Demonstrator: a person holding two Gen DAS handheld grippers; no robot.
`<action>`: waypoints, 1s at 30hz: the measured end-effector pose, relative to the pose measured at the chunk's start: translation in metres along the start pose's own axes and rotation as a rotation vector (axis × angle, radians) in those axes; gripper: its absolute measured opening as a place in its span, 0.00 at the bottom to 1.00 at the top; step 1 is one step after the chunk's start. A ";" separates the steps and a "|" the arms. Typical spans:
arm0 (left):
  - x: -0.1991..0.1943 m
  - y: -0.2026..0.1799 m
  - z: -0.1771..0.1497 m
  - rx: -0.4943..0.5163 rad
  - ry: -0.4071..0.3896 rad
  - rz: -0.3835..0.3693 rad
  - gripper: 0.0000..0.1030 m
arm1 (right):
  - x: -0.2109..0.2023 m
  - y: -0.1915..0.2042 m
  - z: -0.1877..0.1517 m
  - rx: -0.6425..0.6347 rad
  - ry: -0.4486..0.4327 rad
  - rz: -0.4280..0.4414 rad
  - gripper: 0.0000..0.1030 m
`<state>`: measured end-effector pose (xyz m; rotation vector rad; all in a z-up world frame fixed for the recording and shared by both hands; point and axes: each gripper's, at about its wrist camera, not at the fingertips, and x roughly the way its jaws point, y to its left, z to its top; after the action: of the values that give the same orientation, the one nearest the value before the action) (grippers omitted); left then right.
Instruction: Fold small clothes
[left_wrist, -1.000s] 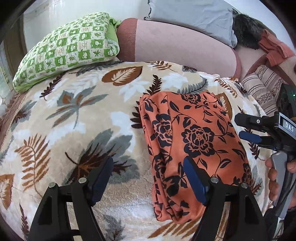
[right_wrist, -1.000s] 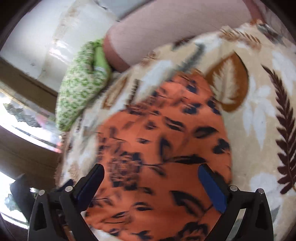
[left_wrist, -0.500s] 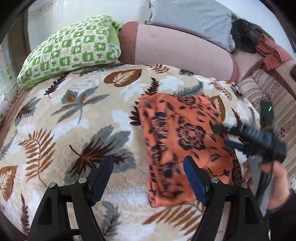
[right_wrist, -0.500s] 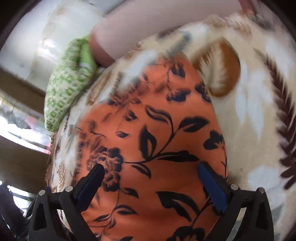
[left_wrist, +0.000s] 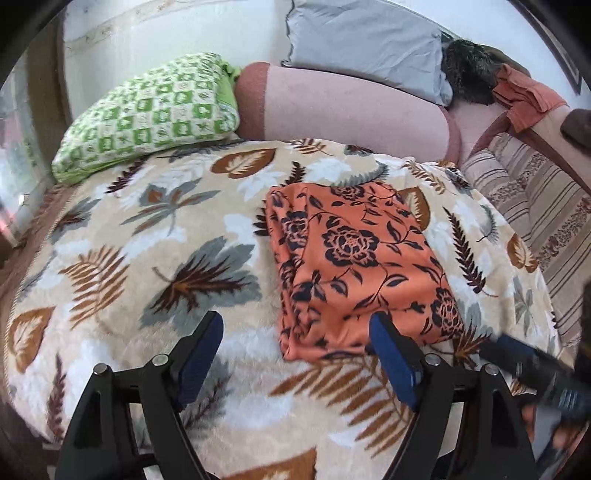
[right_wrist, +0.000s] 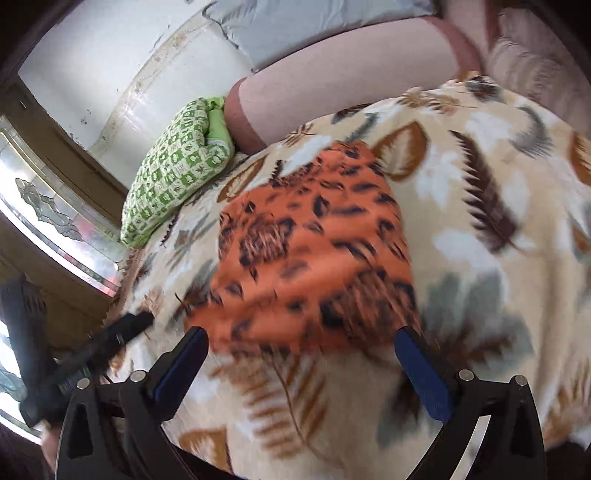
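A folded orange garment with a dark flower print (left_wrist: 354, 258) lies flat on the leaf-print blanket (left_wrist: 147, 240). My left gripper (left_wrist: 295, 317) hovers just short of the garment's near edge. Its jaws are opening and nothing is between them. The right fingertip (left_wrist: 380, 325) overlaps the cloth's near edge in the picture. In the blurred right wrist view the same garment (right_wrist: 314, 258) lies ahead of my right gripper (right_wrist: 300, 334), which is open and empty. Each gripper shows in the other's view: the right one (left_wrist: 517, 354) blurred at lower right, the left one (right_wrist: 125, 325) at the left.
A green checked pillow (left_wrist: 147, 114), a pink bolster (left_wrist: 351, 110) and a grey pillow (left_wrist: 362, 40) line the far side of the bed. A striped cushion (left_wrist: 535, 206) lies at the right. A window (right_wrist: 44, 206) runs along the left.
Both grippers have drawn back from the garment toward the bed's near edge. The right gripper, earlier over the cloth, now sits short of it. The garment lies still.
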<state>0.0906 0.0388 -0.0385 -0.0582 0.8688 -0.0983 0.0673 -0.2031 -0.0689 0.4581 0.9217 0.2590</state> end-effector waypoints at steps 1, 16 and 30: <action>-0.004 -0.001 -0.002 -0.003 -0.008 0.006 0.87 | -0.006 0.003 -0.010 -0.031 -0.006 -0.024 0.99; -0.050 -0.005 -0.024 -0.044 -0.075 0.065 0.88 | -0.044 0.050 -0.029 -0.261 -0.069 -0.162 0.99; -0.051 -0.019 -0.018 0.027 -0.082 0.086 0.89 | -0.045 0.060 -0.020 -0.292 -0.057 -0.209 0.99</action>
<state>0.0429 0.0252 -0.0092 0.0007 0.7865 -0.0270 0.0233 -0.1639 -0.0185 0.0981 0.8527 0.1846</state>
